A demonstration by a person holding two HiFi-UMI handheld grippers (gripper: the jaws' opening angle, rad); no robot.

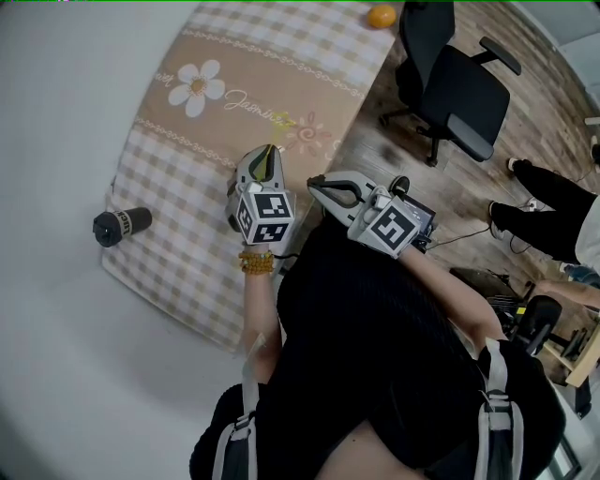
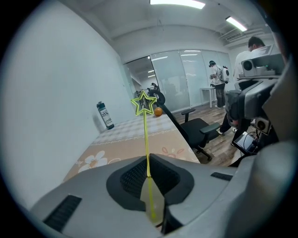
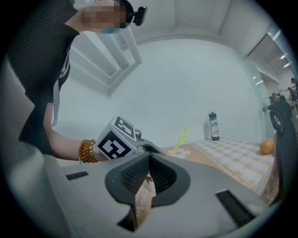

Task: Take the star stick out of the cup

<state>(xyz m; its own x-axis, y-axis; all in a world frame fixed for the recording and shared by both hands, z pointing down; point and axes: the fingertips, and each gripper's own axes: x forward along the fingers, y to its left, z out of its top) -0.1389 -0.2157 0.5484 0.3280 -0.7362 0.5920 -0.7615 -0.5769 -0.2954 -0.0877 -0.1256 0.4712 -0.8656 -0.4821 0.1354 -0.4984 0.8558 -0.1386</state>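
Note:
The star stick (image 2: 144, 103) is a thin yellow-green rod with a star outline at its top. My left gripper (image 2: 148, 161) is shut on the rod's lower part, and the star stands up above the jaws. From the head view the left gripper (image 1: 270, 152) hovers over the near right part of the tablecloth, with the star stick (image 1: 280, 126) poking out ahead of it. My right gripper (image 1: 315, 184) is just to its right at the table's edge, jaws together with nothing visible between them. The right gripper view shows its shut jaws (image 3: 148, 158) and, beyond, the star stick (image 3: 182, 138). No cup is in view.
A beige checked tablecloth (image 1: 234, 94) with flower prints covers the table. A dark bottle (image 1: 122, 225) stands at its left edge and an orange (image 1: 381, 16) at the far corner. A black office chair (image 1: 455, 80) stands right of the table. A person's legs (image 1: 553, 206) are at the far right.

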